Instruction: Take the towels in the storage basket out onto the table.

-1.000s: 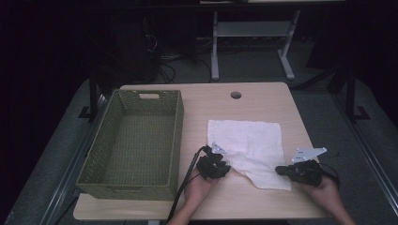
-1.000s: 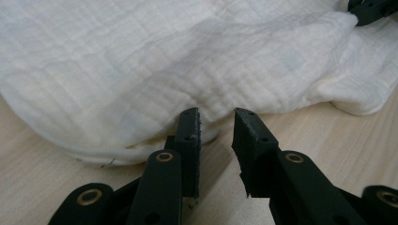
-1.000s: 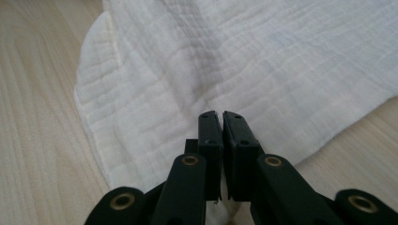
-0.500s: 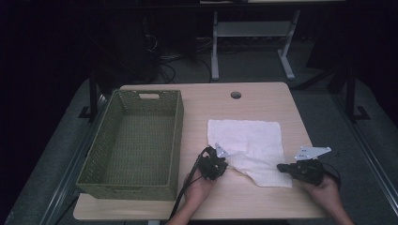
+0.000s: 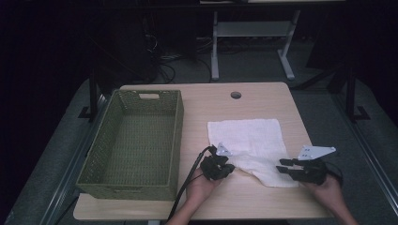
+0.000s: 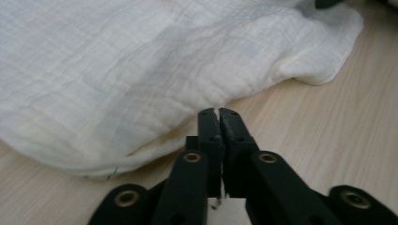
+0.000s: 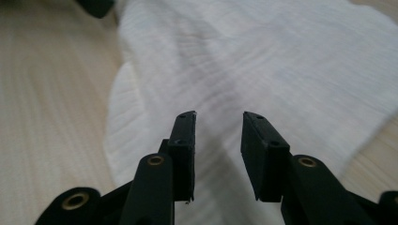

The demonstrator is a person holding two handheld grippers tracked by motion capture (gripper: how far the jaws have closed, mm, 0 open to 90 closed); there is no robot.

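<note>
High view: white cloth lies on the surface right of centre, far part flat, near edge bunched toward the front edge. Green woven basket sits along the left side, well apart from the cloth. Left gripper is at the cloth's near-left corner; right gripper is at its near-right corner, close to the front-right corner of the surface. A hand comes in from the bottom behind the left gripper, another hand behind the right. Vs. the earlier frames: both grippers at about the same spots, cloth's near edge bunched much the same, basket unmoved.

Left gripper view: fingers together, tips right at the cloth's folded edge; can't tell if any fabric is pinched between them. They closed fully a moment ago and have just eased a hair. Bare wood shows on the right.

Right gripper view: fingers apart, clear gap, poised over the cloth, nothing clamped, pads not pressing on it. They were together half a sec ago and have just been opening. Wood to the left; the other gripper's dark tip at the top-left.
</note>
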